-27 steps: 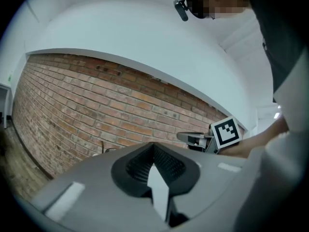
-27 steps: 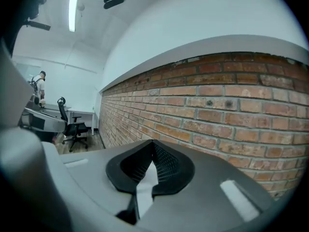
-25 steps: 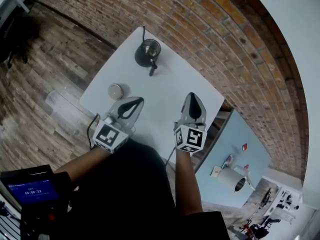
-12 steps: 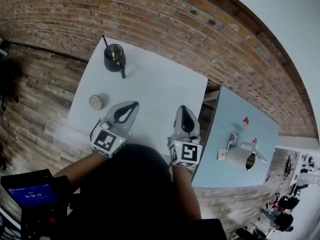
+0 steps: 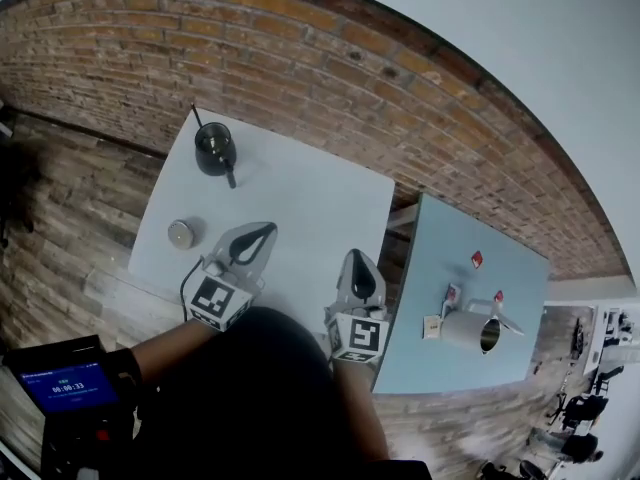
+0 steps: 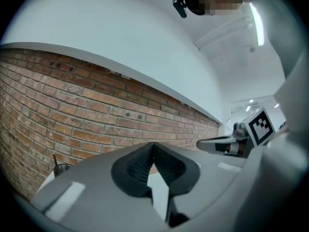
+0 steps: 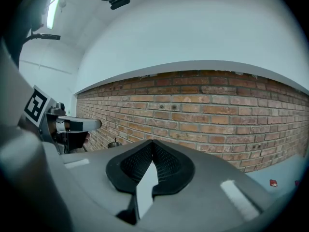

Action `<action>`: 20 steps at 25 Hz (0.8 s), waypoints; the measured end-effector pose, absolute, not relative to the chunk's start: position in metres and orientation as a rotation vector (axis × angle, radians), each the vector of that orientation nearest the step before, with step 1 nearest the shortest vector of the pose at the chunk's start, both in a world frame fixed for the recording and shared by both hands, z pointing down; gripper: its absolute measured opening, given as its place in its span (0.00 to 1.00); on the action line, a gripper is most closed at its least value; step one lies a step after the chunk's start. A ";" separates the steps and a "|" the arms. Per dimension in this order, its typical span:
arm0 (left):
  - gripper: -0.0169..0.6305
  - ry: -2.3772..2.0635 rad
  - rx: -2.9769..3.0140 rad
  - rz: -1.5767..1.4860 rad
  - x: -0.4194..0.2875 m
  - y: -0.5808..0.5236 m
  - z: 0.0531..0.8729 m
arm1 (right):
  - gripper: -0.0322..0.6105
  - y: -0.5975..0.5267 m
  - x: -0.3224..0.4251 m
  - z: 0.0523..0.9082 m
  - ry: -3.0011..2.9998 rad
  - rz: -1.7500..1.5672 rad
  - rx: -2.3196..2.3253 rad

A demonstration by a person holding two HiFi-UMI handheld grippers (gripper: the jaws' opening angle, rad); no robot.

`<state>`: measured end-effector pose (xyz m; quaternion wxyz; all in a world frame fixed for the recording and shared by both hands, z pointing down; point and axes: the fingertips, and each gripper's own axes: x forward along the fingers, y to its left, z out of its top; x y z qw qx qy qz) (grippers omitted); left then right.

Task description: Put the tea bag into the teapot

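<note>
**Head view.** Seen from above, a white table (image 5: 300, 208) stands against a brick wall (image 5: 300, 48). A dark teapot (image 5: 213, 148) sits near the table's far left corner, and its top looks open. A small round disc (image 5: 181, 233), possibly its lid, lies well apart from it by the left edge. The left gripper (image 5: 262, 232) and the right gripper (image 5: 358, 263) are held side by side over the table's near edge, both pointing toward the wall and well short of the teapot. To the right, a blue table (image 5: 500, 268) carries a metal jug (image 5: 468, 330) and a few bits too small to identify. The tea bag cannot be picked out for certain anywhere; it may be among those bits.

**Left gripper view.** The jaws are clenched tip to tip with nothing between them. The teapot's rim peeks in at the lower left below the brickwork, and the right gripper shows at the right edge.

**Right gripper view.** These jaws are likewise pressed together and empty. The wall fills the view ahead, with the teapot small in the distance on the left and a corner of the blue table at the lower right.

**Progress.** The task looks barely begun. No tea bag is held and none is visible in the teapot. Finding it, grasping it, carrying it over and dropping it in all appear to remain.
</note>
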<state>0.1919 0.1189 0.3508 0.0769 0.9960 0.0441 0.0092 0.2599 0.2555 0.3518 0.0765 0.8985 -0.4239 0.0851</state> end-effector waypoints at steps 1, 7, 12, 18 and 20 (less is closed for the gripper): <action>0.03 0.142 2.989 0.028 0.193 0.119 0.351 | 0.05 0.253 0.259 0.352 -1.280 0.249 2.693; 0.03 0.277 2.996 0.008 0.193 0.127 0.340 | 0.05 0.251 0.265 0.359 -1.279 0.292 2.726; 0.03 0.437 3.086 0.061 0.194 0.128 0.330 | 0.05 0.255 0.278 0.360 -1.283 0.325 2.771; 0.03 0.313 3.072 0.077 0.189 0.116 0.330 | 0.05 0.260 0.271 0.344 -1.303 0.298 2.726; 0.03 0.227 3.057 0.071 0.189 0.109 0.333 | 0.05 0.257 0.275 0.330 -1.293 0.227 2.707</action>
